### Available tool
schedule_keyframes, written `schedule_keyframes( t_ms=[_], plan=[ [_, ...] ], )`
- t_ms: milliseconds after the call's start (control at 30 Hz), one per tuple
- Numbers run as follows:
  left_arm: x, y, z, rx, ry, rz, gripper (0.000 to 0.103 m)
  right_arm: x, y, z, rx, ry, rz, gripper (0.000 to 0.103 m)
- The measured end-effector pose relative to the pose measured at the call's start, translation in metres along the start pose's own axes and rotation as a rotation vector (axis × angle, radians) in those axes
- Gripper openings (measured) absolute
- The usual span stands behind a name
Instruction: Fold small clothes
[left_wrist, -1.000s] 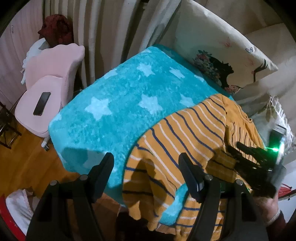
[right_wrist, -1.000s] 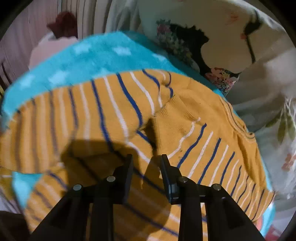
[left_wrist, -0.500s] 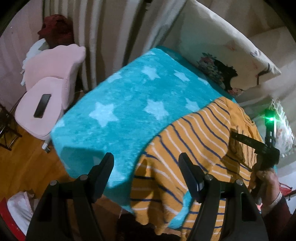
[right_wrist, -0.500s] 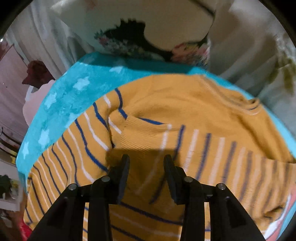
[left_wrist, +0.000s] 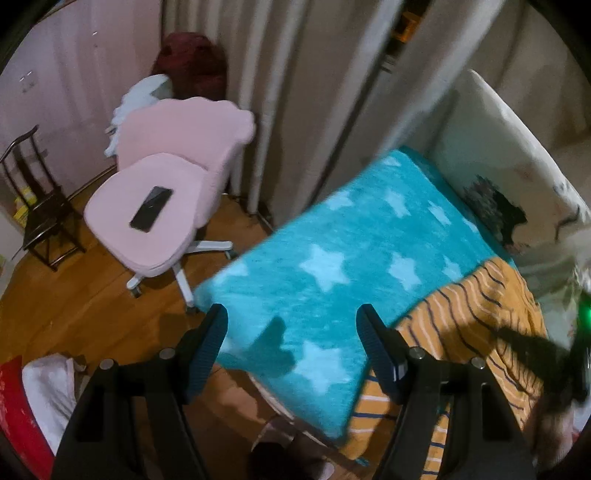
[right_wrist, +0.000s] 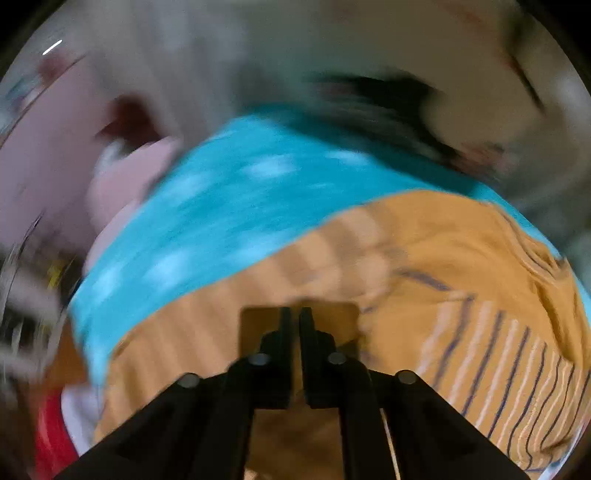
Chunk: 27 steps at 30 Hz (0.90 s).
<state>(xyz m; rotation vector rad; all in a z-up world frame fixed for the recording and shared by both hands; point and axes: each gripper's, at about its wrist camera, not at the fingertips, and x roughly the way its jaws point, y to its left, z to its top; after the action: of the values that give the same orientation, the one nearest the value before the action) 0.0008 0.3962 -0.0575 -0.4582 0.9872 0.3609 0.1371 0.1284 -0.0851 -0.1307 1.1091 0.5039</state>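
Note:
An orange sweater with navy and white stripes (left_wrist: 476, 321) lies on the teal star blanket (left_wrist: 354, 251), at the right in the left wrist view. My left gripper (left_wrist: 291, 336) is open and empty above the blanket's near corner. In the blurred right wrist view the sweater (right_wrist: 461, 280) fills the lower right. My right gripper (right_wrist: 291, 325) has its jaws nearly together over the sweater's left part; whether cloth is pinched between them I cannot tell. It also shows as a dark blur at the right edge of the left wrist view (left_wrist: 535, 350).
A pink swivel chair (left_wrist: 173, 173) with a phone (left_wrist: 150, 213) on its seat stands left of the bed on the wooden floor. Curtains (left_wrist: 295, 92) hang behind. A large printed pillow (left_wrist: 509, 173) leans at the bed's head. A dark wooden chair (left_wrist: 37, 199) is at far left.
My left gripper has pulled back and swung left, away from the sweater. My right gripper has closed its jaws and moved quickly, blurring its view.

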Motion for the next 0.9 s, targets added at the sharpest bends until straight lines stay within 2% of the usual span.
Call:
schedule_keyframes(
  t_ms=[33, 67, 167, 300, 400, 500, 567, 600, 633, 700, 733, 767, 800, 833, 867, 900],
  plan=[
    [0.0, 0.007, -0.001, -0.013, 0.003, 0.014, 0.071, -0.004, 0.014, -0.007, -0.056, 0.016, 0.027, 0.046],
    [0.001, 0.012, -0.001, -0.026, 0.005, 0.024, 0.071, -0.009, 0.035, -0.018, -0.149, 0.039, 0.049, 0.055],
    [-0.001, 0.03, -0.006, -0.068, 0.001, 0.041, 0.071, -0.019, 0.096, -0.062, -0.491, 0.103, 0.014, 0.055],
    [-0.005, 0.047, -0.01, -0.109, -0.01, 0.056, 0.071, -0.025, 0.137, -0.105, -0.787, 0.117, -0.077, 0.059],
    [-0.016, 0.058, -0.015, -0.147, -0.035, 0.077, 0.071, -0.018, 0.16, -0.134, -1.009, 0.091, -0.159, 0.063],
    [-0.025, 0.061, -0.022, -0.174, -0.05, 0.085, 0.071, -0.006, 0.183, -0.162, -1.256, 0.014, -0.282, 0.064],
    [-0.029, 0.061, -0.026, -0.189, -0.055, 0.085, 0.071, 0.0, 0.196, -0.18, -1.411, -0.06, -0.372, 0.073],
    [-0.03, 0.06, -0.028, -0.197, -0.056, 0.083, 0.071, 0.003, 0.202, -0.188, -1.48, -0.104, -0.41, 0.073],
    [-0.03, 0.059, -0.029, -0.202, -0.056, 0.079, 0.071, 0.007, 0.208, -0.198, -1.559, -0.159, -0.443, 0.074],
    [-0.032, 0.056, -0.031, -0.21, -0.052, 0.064, 0.071, 0.014, 0.215, -0.206, -1.634, -0.209, -0.468, 0.074],
    [-0.032, 0.055, -0.032, -0.209, -0.052, 0.06, 0.071, 0.018, 0.219, -0.208, -1.659, -0.217, -0.471, 0.072],
    [-0.033, 0.053, -0.032, -0.204, -0.052, 0.059, 0.071, 0.022, 0.222, -0.206, -1.671, -0.202, -0.46, 0.064],
    [-0.033, 0.05, -0.032, -0.196, -0.054, 0.061, 0.071, 0.022, 0.228, -0.204, -1.664, -0.172, -0.435, 0.054],
    [-0.034, 0.048, -0.031, -0.191, -0.057, 0.062, 0.071, 0.023, 0.231, -0.201, -1.637, -0.145, -0.401, 0.029],
    [-0.034, 0.046, -0.03, -0.187, -0.061, 0.061, 0.071, 0.02, 0.234, -0.193, -1.576, -0.112, -0.36, 0.013],
    [-0.034, 0.044, -0.028, -0.185, -0.064, 0.06, 0.071, 0.015, 0.236, -0.181, -1.485, -0.08, -0.301, 0.012]
  ],
)
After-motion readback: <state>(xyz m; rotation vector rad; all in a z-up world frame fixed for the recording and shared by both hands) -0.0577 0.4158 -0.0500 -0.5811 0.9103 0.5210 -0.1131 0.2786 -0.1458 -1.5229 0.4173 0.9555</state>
